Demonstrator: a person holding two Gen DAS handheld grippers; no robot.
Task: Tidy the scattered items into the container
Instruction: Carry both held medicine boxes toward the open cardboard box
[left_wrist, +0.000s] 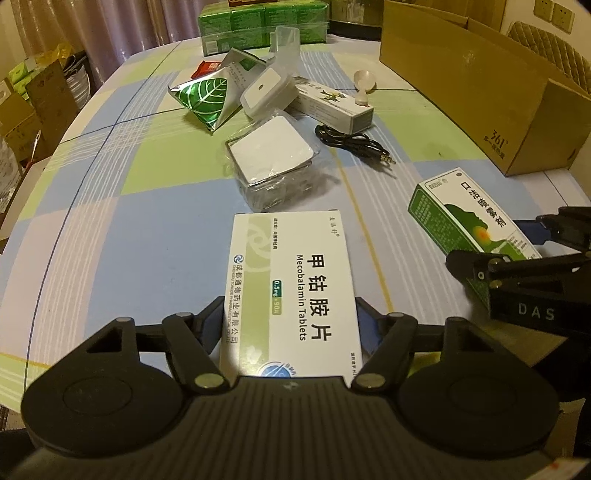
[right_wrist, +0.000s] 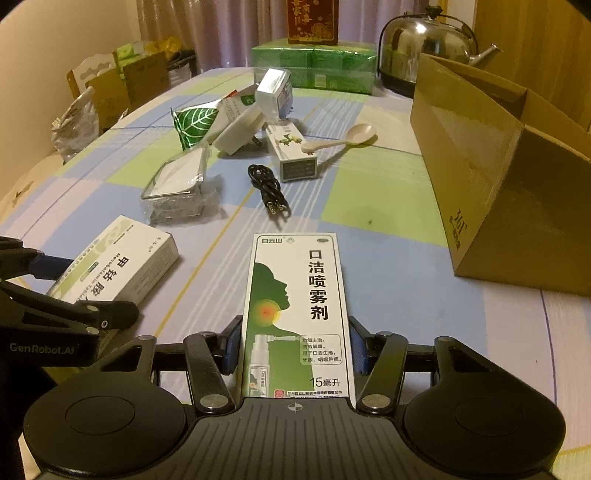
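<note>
- Step in hand, by my read: both pickups made, carry to the container not yet done. Each gripper has a box; neither box is in the carton.
- Left gripper (left_wrist: 290, 325): closed on the tablet box (left_wrist: 291, 291), pads on its two long sides near the near end. Box lies flat, pointing far. Can't tell if it's lifted off the bench (left_wrist: 110, 206) or just resting on it.
- Right gripper (right_wrist: 293, 347): closed on the spray box (right_wrist: 295, 314), same sort of hold, box pointing far, label up. Lifted or not: can't tell either.
- The two grippers sit side by side at the near edge, tablet box left of spray box.
- Container = cardboard carton (right_wrist: 498, 177), far right, open side up; inside not visible from either view.
- Left on the bench, mid to far: bagged white pad (left_wrist: 271, 155), black cable (left_wrist: 351, 142), slim white box (left_wrist: 328, 105), plastic spoon (right_wrist: 343, 138), white plug adapter (left_wrist: 266, 90), green leaf pouch (left_wrist: 207, 101), small silver box (right_wrist: 273, 88) leaning on the pile.
- Next move calls for: raise the spray box above the carton's near wall, swing right, release over the opening. Then the tablet box has the longer trip across, so keep it clear of the right gripper.
- After that: back for the pile. The cable & bagged pad look like the awkward grabs, being limp and slippery.
</note>
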